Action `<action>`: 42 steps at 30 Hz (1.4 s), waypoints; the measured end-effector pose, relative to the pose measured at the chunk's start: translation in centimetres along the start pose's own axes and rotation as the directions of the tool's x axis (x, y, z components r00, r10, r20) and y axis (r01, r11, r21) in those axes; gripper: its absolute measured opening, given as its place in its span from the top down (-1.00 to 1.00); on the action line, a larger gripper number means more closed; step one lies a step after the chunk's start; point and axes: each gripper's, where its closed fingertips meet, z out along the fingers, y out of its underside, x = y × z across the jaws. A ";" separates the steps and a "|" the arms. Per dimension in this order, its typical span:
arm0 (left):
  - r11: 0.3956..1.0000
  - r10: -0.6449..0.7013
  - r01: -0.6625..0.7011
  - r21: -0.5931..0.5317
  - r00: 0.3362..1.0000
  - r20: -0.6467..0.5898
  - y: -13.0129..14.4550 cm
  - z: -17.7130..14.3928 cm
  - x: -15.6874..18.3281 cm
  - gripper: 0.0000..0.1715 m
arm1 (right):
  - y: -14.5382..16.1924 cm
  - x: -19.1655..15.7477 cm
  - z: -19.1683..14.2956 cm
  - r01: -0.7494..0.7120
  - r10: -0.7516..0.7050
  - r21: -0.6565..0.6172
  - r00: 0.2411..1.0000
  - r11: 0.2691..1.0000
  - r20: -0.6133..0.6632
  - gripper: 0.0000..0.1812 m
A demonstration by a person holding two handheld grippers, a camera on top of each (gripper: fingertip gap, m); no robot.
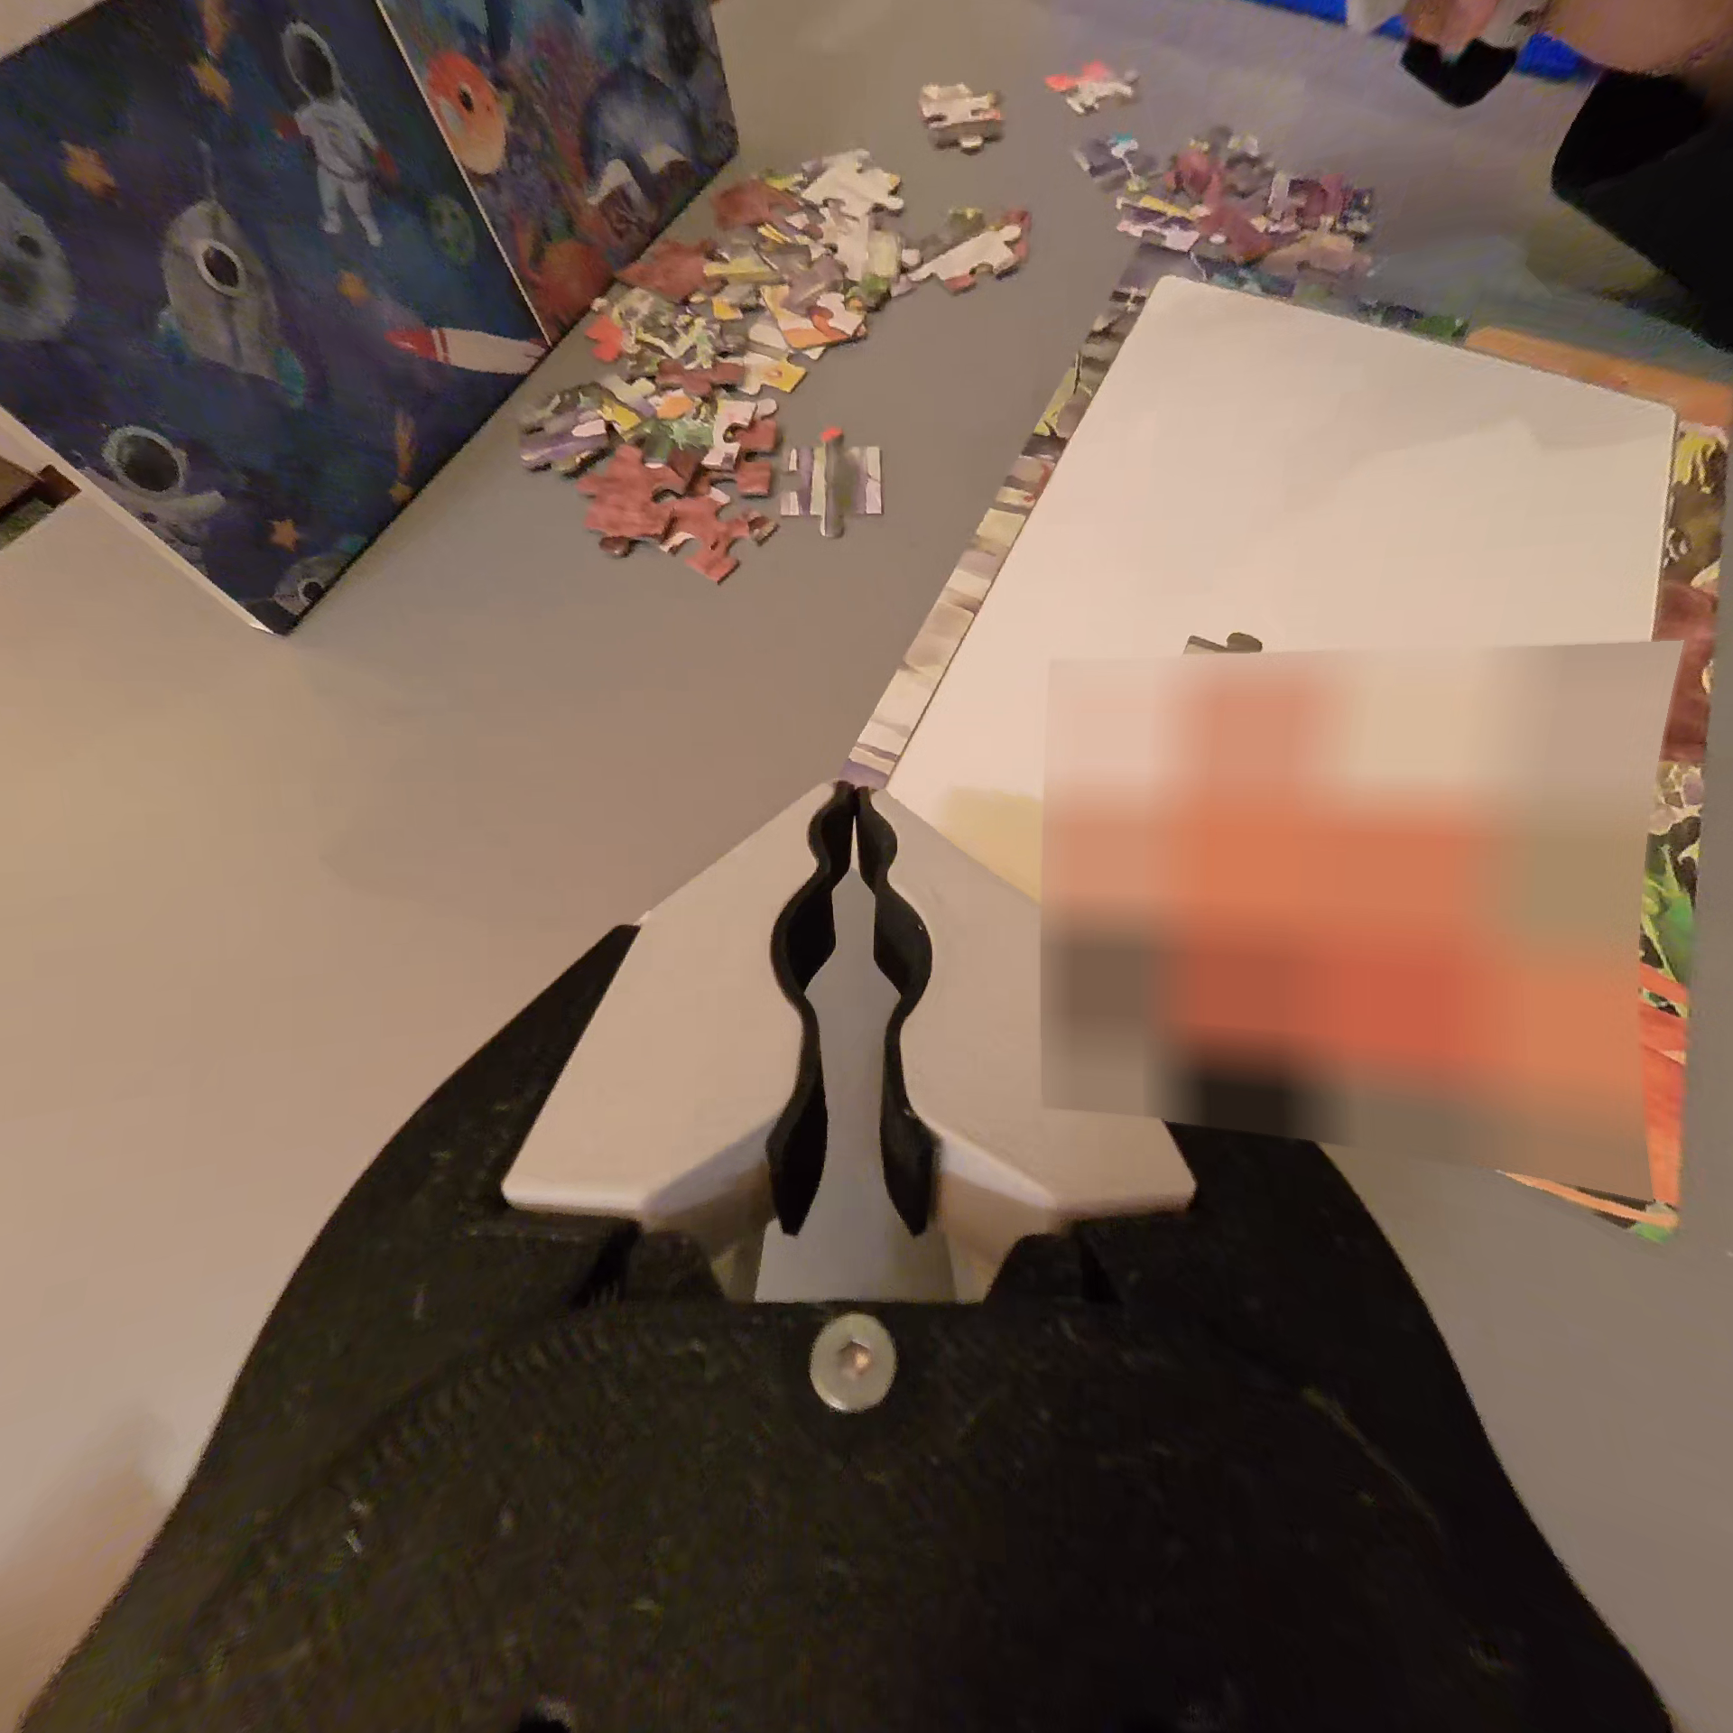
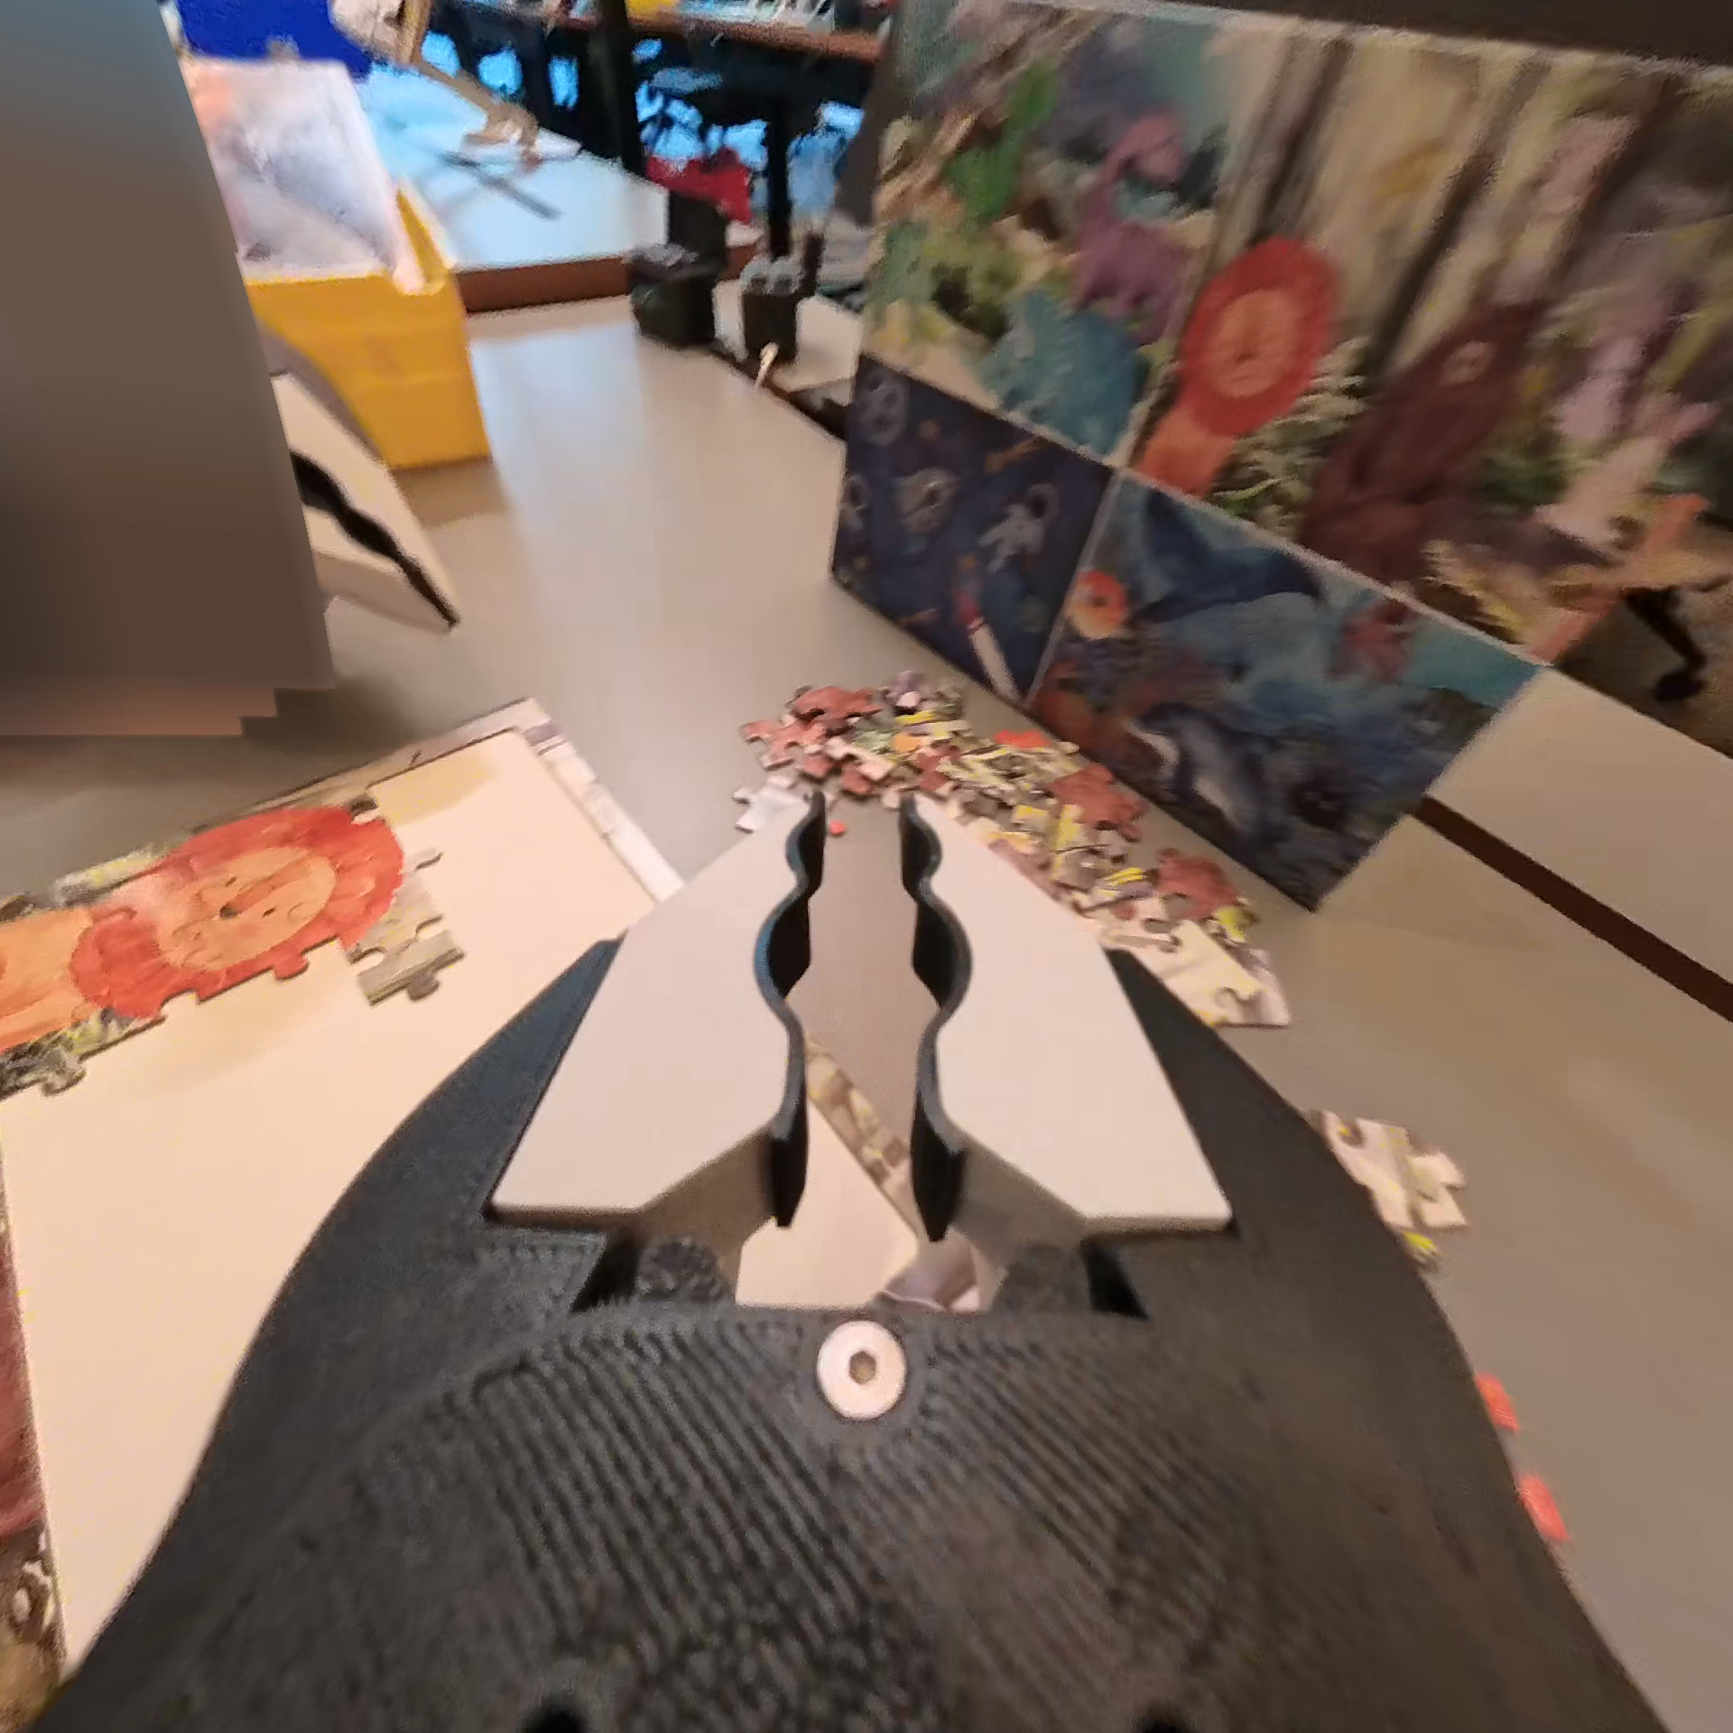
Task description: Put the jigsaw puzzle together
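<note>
The puzzle board (image 1: pixel 1313 488) is a white sheet framed by joined edge pieces. My left gripper (image 1: pixel 855 797) is shut, its tips at the board's near-left corner, with nothing visible between them. In the right wrist view an assembled orange lion section (image 2: pixel 244 900) lies on the board (image 2: pixel 234 1172). My right gripper (image 2: pixel 863 825) is open and empty, just off the board's edge and facing the main pile of loose pieces (image 2: pixel 985 778), which also shows in the left wrist view (image 1: pixel 731 328). A single pale piece (image 1: pixel 830 483) lies beside that pile.
A tall illustrated puzzle box (image 1: pixel 234 281) stands behind the pile and fills the right of the right wrist view (image 2: pixel 1219 469). A second heap of pieces (image 1: pixel 1238 202) lies beyond the board. Stray pieces (image 2: pixel 1397 1172) lie at the right. A yellow box (image 2: pixel 375 347) stands farther back. My hands' fingertips stand some 25 centimetres from each other. Left tips and right tips are each some 15 centimetres from the single pale piece (image 1: pixel 830 483).
</note>
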 end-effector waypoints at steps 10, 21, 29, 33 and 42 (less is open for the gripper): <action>0.993 -0.033 0.035 0.110 0.999 -0.017 -1.2 -0.2 0.0 1.00 | 1.2 6.6 -4.8 -0.090 0.102 0.066 0.973 0.994 -0.207 0.83; 0.961 -0.150 0.180 0.212 0.977 -0.150 -2.5 0.4 1.2 0.60 | 0.0 7.5 -5.6 -0.078 0.111 0.126 0.954 0.989 -0.278 0.25; 0.899 -0.194 0.269 0.346 0.952 -0.236 -4.3 -1.6 0.6 0.18 | -0.1 7.7 -5.8 -0.005 0.051 0.138 0.942 0.990 -0.331 -0.03; 0.894 -0.187 0.253 0.371 0.961 -0.204 -4.5 -2.4 -0.1 0.14 | -0.5 8.3 -6.7 0.031 0.025 0.144 0.928 0.989 -0.371 0.00; 0.919 -0.168 0.214 0.332 0.973 -0.161 -3.5 -1.3 -0.3 0.21 | -0.5 10.7 -9.7 0.114 -0.020 0.150 0.854 0.982 -0.520 0.14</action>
